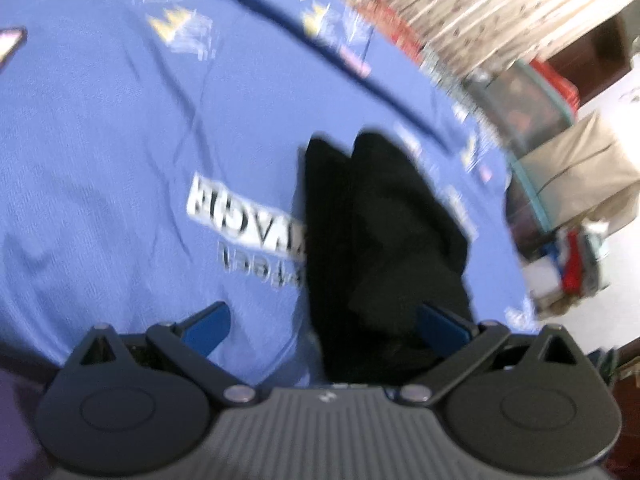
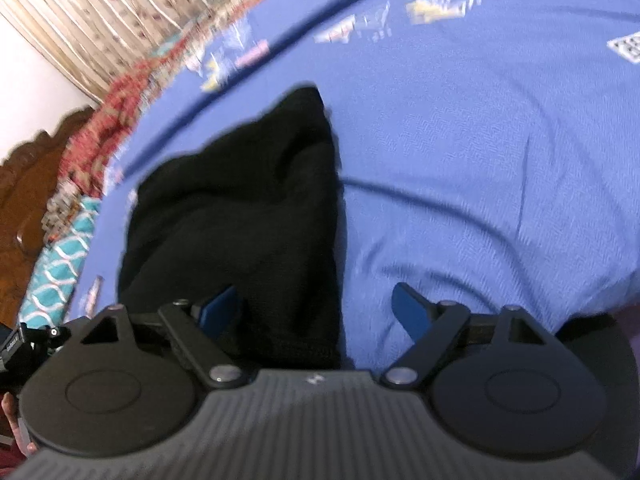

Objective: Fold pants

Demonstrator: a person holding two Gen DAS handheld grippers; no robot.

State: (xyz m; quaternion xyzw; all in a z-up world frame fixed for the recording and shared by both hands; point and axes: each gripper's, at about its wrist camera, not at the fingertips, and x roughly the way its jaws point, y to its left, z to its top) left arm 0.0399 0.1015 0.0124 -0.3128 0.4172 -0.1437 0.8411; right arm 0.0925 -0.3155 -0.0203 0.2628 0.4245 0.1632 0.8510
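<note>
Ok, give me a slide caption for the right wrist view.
Open right gripper above black pants lying bunched on a blue bedsheet.

Left wrist view: we look forward and down along the left gripper point(image 1: 324, 322), close over a blue printed bedsheet point(image 1: 120, 160); the print reads upside down from here.
Left wrist edges: curtain point(image 1: 480, 12) at upper right, storage clutter at far right.
Right wrist view: we look along the right gripper point(image 2: 316, 312), equally near and tilted down on the bedsheet point(image 2: 480, 160).
Right wrist edges: the curtain point(image 2: 100, 12) lies upper left, a carved wooden headboard point(image 2: 24, 184) at left.
Shared ground: both views take in the black pants point(image 1: 380, 220) point(image 2: 240, 220), the sheet and the curtain.
Sharpness: both are motion-blurred.
</note>
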